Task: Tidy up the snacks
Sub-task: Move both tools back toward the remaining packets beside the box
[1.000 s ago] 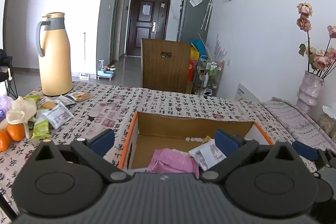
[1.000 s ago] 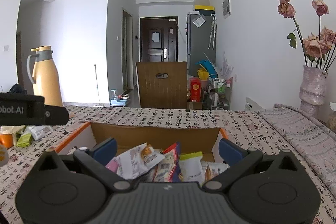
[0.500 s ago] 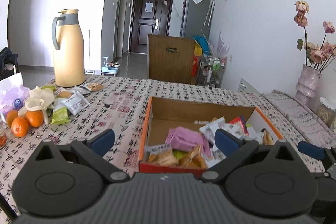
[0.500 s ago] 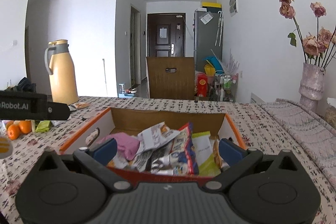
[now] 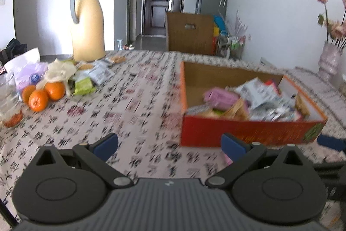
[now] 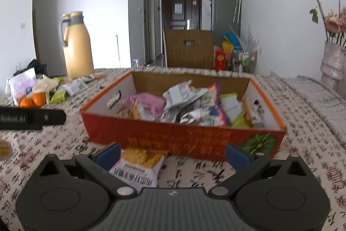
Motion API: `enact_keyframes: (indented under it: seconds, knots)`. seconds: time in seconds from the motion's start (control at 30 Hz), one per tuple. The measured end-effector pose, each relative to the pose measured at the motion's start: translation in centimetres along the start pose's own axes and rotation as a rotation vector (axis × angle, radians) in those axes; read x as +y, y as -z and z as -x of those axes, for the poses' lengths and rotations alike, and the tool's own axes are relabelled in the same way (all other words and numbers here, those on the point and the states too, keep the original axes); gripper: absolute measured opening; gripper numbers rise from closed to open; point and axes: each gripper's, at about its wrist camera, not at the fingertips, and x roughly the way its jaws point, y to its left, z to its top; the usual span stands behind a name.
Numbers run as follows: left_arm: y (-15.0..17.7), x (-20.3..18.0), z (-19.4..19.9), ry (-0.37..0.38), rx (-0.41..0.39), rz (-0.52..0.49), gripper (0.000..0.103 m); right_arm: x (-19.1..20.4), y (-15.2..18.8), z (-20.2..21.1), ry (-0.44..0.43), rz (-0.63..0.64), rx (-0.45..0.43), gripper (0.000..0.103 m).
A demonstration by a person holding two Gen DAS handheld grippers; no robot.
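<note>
Both grippers, left [image 5: 169, 145] and right [image 6: 173, 154], hover level, fingers spread, empty.

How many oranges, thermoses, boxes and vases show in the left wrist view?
Oranges: 3
Thermos: 1
Box: 1
Vase: 1
Total: 6
</note>
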Motion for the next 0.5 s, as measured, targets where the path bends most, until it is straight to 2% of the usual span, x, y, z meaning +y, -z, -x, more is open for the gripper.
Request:
enact_keyframes:
  seconds: [0.23,0.5]
  knots:
    - [1.7,2.0,-2.1,-0.016,0.067,0.031,0.103,1.2,0.4,-2.5,-0.004,-0.004,0.08,0.103]
    - [2.7,2.4,-3.5,0.015,0.096,0.038,0.103,1.6,0.3,-4.6,-0.007,-0.032,0.128,0.086]
